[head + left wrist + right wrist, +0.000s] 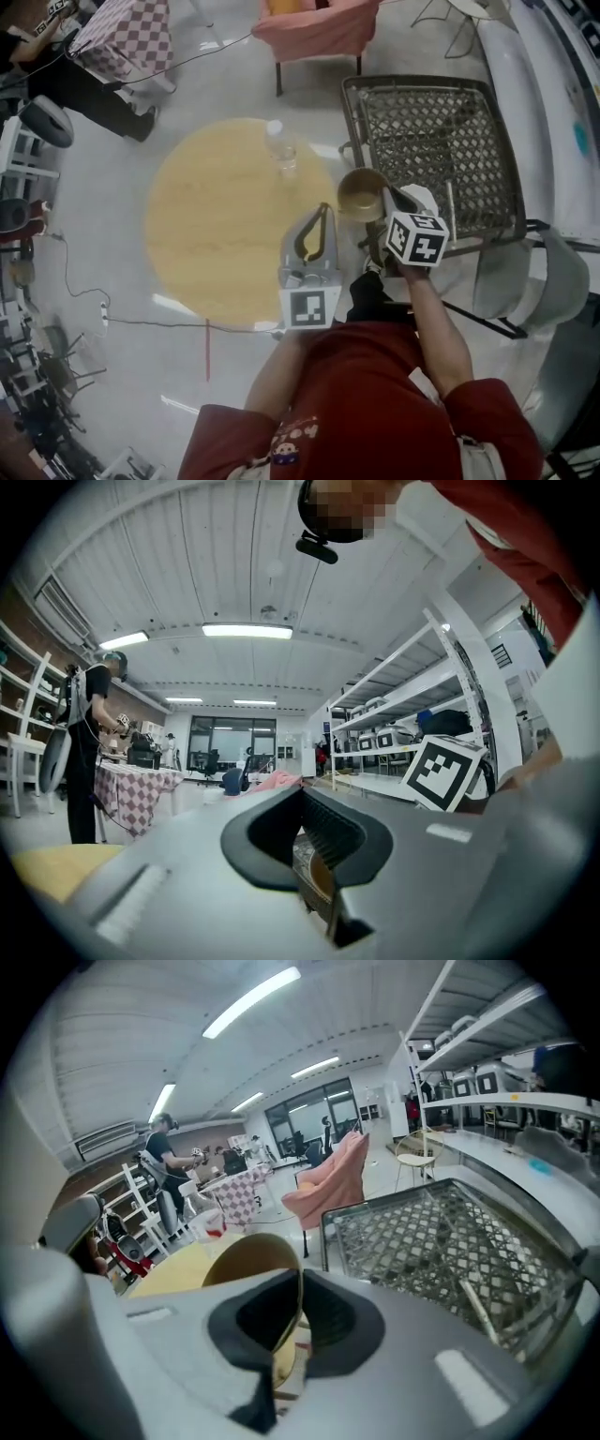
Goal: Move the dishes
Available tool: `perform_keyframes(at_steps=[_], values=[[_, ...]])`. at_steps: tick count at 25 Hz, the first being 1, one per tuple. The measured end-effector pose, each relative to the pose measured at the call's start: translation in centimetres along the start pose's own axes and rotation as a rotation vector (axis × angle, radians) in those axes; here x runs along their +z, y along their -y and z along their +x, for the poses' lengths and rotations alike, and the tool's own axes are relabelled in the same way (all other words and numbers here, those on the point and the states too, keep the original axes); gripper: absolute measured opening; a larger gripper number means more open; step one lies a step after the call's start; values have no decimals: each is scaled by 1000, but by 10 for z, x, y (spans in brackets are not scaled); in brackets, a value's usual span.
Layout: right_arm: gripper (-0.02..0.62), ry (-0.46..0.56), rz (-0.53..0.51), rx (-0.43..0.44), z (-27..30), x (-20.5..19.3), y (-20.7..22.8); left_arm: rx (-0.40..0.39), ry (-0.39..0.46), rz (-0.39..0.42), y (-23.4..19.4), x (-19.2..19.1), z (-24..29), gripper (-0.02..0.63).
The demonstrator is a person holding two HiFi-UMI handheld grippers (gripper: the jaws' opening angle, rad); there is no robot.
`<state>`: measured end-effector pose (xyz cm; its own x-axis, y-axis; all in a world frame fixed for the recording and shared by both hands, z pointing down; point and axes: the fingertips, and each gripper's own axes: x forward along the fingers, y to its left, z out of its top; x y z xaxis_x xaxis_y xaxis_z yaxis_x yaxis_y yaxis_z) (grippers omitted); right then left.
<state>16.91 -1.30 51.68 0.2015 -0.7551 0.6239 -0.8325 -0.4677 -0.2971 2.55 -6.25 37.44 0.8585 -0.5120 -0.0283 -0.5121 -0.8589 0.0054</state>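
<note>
From the head view, my right tool (382, 199) is clamped on the rim of a tan bowl (361, 194). The bowl hangs in the air just past the right edge of the round yellow desk (216, 225), at the lower left corner of the wire rack (441, 155). My left tool (323, 214) reaches out over the desk's right side with its tips together and nothing showing in them. A clear plastic bottle (281, 145) stands upright on the desk beyond both tools, apart from the bowl.

In the left gripper view, the dark pads meet in a closed seam, so this tool is shut with no dish gripped. A scrap of tan shows low behind the pads, but I cannot tell what it is. A strip of the yellow desk lies at the lower left.

In the right gripper view, the pads are narrow and pinch the bowl's thin wall edge-on. The bowl's rounded side rises to the left of the seam. The wire rack spreads out to the right, beyond the pads.
</note>
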Motion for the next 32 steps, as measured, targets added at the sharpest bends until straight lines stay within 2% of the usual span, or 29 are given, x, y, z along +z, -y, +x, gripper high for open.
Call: perform_keyframes(at_steps=[15,27,32], values=[[18,75,174,-201,-73,4,162,-242,-15,4,138,-5,67,8],[18,109,290,-335,-117,-6,272,-384,-43,-15,232,-17,113,8],[18,109,338,-372,-126,-17,307,-434,-44,6,261,-24,128,8]])
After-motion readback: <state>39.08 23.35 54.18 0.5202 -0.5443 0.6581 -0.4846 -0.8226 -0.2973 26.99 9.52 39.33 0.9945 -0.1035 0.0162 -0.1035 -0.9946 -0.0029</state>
